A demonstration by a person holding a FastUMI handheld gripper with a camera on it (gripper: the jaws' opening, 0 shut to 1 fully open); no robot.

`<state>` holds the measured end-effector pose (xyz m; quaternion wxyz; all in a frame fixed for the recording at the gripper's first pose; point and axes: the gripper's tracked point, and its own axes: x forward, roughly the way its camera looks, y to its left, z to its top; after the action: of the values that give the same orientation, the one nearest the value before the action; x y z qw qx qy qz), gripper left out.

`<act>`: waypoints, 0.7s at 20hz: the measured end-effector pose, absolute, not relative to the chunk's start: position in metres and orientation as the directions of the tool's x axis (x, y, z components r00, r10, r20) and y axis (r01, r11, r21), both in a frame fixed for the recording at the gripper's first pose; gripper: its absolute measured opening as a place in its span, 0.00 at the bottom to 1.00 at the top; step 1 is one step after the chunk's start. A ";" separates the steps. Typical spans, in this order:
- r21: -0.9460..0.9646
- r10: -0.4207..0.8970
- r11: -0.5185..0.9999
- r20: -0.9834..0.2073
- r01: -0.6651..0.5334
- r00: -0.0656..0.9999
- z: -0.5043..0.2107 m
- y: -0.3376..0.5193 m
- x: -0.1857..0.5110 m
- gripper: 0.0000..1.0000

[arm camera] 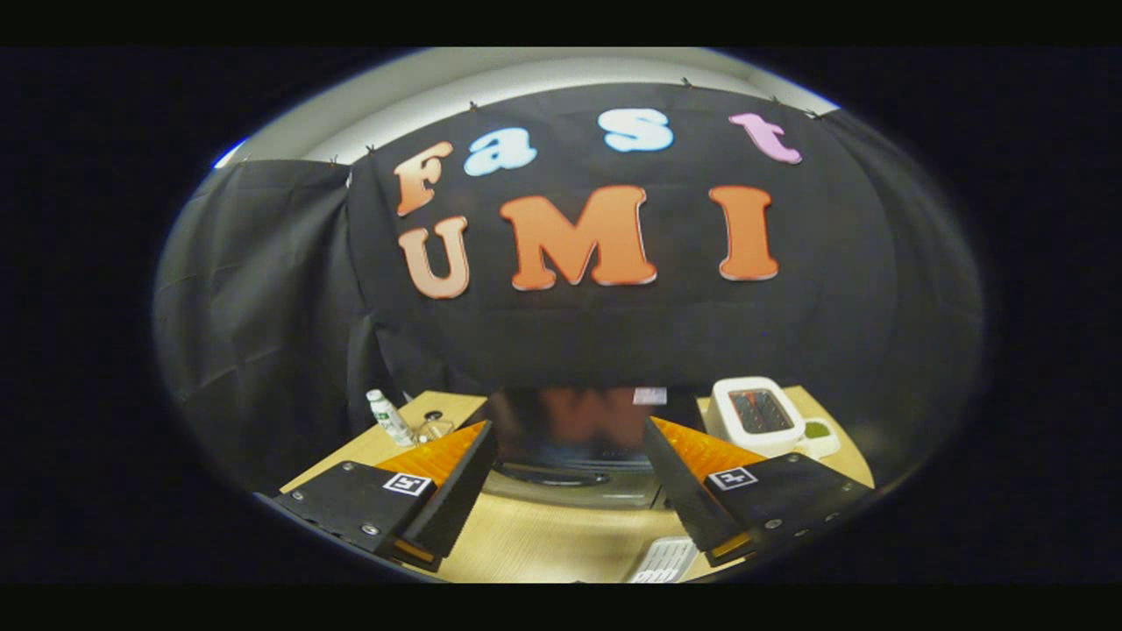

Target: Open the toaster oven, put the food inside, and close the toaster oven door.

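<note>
**Tool spread wide before the toaster oven's closed door**

Your tool (pixel 570 478) hangs released, fingers apart and empty, with the toaster oven (pixel 574 438) just ahead between them on the worktop (pixel 543 535). Its glass door looks smooth, stiff and likely fragile; take the dark handle bar (pixel 561 476) low on the oven's front. A white toaster (pixel 758 414) stands beside the oven, to its right.

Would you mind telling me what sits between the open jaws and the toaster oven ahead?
In the gripper view, just bare wooden table; the gripper stands open and empty, with the toaster oven just beyond it.
</note>
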<state>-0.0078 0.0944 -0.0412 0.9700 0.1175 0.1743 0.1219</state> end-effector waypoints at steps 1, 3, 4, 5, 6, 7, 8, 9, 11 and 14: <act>0.259 0.262 0.947 -0.288 -0.189 0.921 -0.030 0.087 -0.007 0.99; 0.273 0.252 0.945 -0.249 -0.182 0.935 -0.006 0.078 -0.005 0.99; 0.279 0.248 0.943 -0.225 -0.181 0.942 0.006 0.074 -0.004 0.99; 0.277 0.241 0.944 -0.203 -0.180 0.949 0.016 0.067 -0.003 0.98; 0.266 0.233 0.947 -0.182 -0.180 0.955 0.027 0.062 -0.003 0.98; 0.248 0.224 0.952 -0.159 -0.181 0.961 0.036 0.056 -0.003 0.98; 0.221 0.213 0.959 -0.137 -0.180 0.968 0.047 0.051 -0.003 0.98; 0.188 0.207 0.965 -0.112 -0.183 0.972 0.056 0.047 -0.003 0.98; 0.142 0.194 0.973 -0.078 -0.182 0.978 0.072 0.043 -0.005 0.98; 0.136 0.189 0.974 -0.037 -0.182 0.981 0.088 0.042 -0.010 0.99</act>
<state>-0.0104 0.0423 0.0884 0.9931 0.0662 0.0250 0.0935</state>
